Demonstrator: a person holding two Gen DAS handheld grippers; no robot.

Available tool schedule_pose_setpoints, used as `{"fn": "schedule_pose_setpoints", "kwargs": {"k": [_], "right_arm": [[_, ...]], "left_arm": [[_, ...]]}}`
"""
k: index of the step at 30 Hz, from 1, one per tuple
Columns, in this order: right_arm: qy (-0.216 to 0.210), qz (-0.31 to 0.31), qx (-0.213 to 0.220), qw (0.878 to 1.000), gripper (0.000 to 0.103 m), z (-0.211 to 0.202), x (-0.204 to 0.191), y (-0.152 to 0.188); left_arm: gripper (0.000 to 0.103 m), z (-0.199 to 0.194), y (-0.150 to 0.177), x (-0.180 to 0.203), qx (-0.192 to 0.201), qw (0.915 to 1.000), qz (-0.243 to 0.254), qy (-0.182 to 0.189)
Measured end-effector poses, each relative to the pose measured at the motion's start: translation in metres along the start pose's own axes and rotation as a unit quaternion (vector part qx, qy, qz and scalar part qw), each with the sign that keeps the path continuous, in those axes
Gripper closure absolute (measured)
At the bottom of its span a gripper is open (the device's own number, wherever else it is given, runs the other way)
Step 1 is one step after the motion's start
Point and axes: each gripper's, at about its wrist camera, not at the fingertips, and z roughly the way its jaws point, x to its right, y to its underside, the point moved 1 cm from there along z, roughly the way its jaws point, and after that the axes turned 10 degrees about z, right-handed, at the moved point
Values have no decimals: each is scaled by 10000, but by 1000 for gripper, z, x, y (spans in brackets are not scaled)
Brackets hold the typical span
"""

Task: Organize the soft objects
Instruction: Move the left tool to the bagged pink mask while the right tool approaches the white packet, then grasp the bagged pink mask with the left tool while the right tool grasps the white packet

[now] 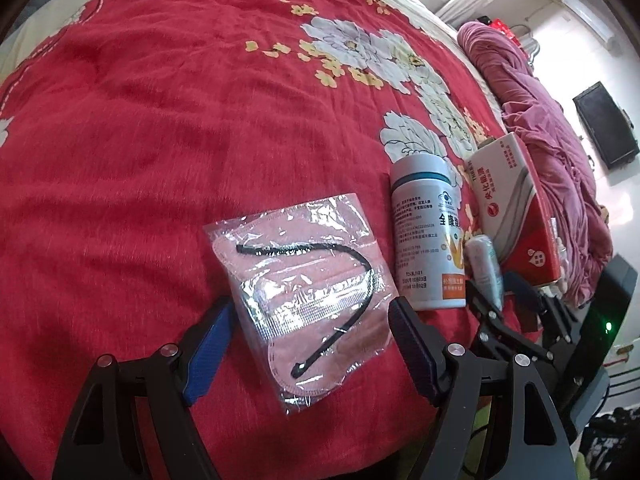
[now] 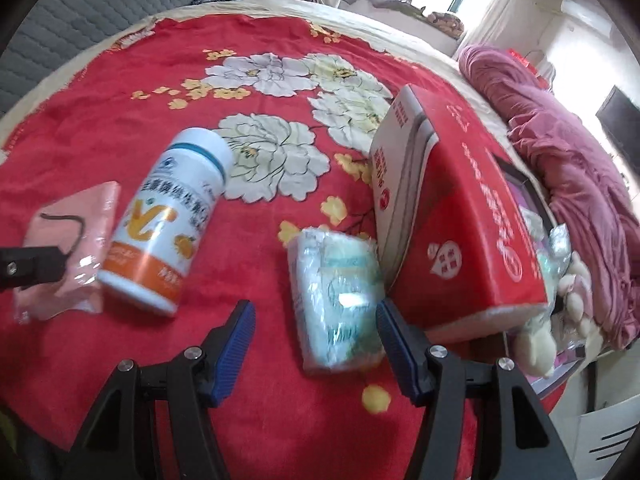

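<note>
Left wrist view has my left gripper (image 1: 310, 346) spread wide, one jaw on either side of the bagged face mask (image 1: 304, 300) lying flat on the red floral bedspread (image 1: 160, 120); the pads are apart from the plastic, so nothing is held. Judging by looks, that mask is almost weightless, limp and sealed in slick, crinkly film, so I'd expect it to slide on the pads and fold if pinched at a corner. Closing across the middle, over the mask body and not on the loose bag edge, seems the safest hold.

My right gripper (image 2: 314, 344) is also unclenched, with the wrapped tissue pack (image 2: 338, 300) between its jaws near the right pad; I cannot tell whether that pad touches the wrapper. The pack looks light and squashy under glossy film, so a grip across its short width should compress it a little and hold.

Counted: one mask packet, one tissue pack, one white supplement bottle (image 2: 164, 216) lying on its side between them, one red-and-white carton (image 2: 460, 216) just beside the tissue pack, and one cream plush toy (image 2: 540, 340) partly hidden behind that carton. A crumpled mauve blanket (image 2: 560, 140) lies at the bed's far edge.
</note>
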Motion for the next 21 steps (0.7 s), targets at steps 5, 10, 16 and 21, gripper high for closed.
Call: {"fn": "schedule_pose_setpoints", "kwargs": {"k": [5, 10, 16, 21], "right_arm": [[208, -3, -96, 9997, 41, 16, -1, -5], [349, 3, -56, 9994, 43, 24, -5, -6], [548, 185, -7, 9983, 65, 27, 0, -8], [441, 350, 51, 9984, 75, 24, 9, -7]], "left_arm": [[28, 3, -5, 4, 47, 9998, 122, -180], [32, 6, -9, 5, 79, 9994, 133, -311], [45, 9, -9, 9, 160, 9983, 262, -504], [68, 6, -9, 6, 224, 9974, 277, -625]]}}
